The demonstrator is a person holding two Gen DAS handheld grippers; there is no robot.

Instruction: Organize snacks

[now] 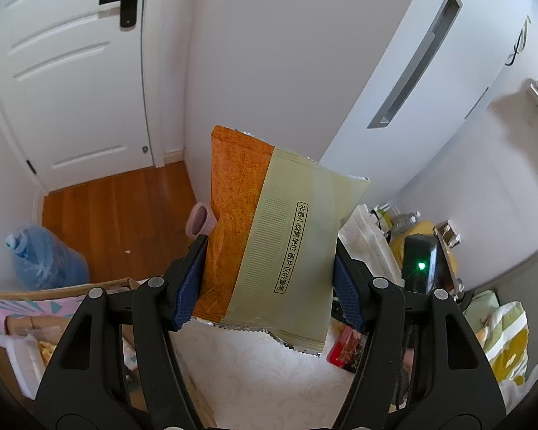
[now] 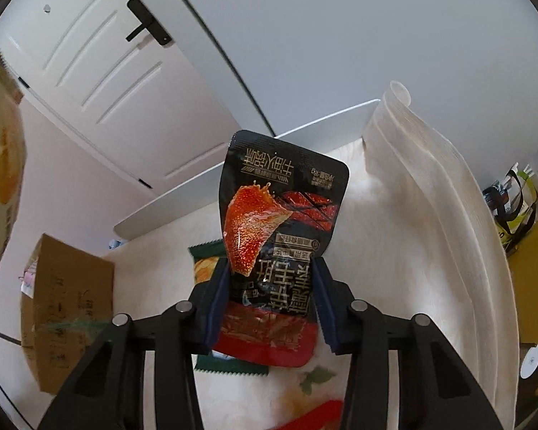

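Note:
My left gripper (image 1: 269, 268) is shut on an orange and pale green snack packet (image 1: 269, 229) and holds it up above the white patterned table (image 1: 254, 376). My right gripper (image 2: 272, 279) is shut on a black and red snack pouch (image 2: 279, 236), held upright above the table (image 2: 376, 258). A dark green snack packet (image 2: 204, 261) lies on the table behind and under the pouch. A red packet (image 2: 315, 415) lies at the near edge. In the left wrist view another red packet (image 1: 346, 351) lies on the table to the right.
A cardboard box (image 2: 68, 308) stands at the table's left; it also shows in the left wrist view (image 1: 53, 286). A folded white cloth (image 2: 441, 215) hangs at the right. A white door (image 1: 71, 71), wood floor (image 1: 118, 215), a blue water jug (image 1: 43, 258) and a black device (image 1: 419, 265) are around.

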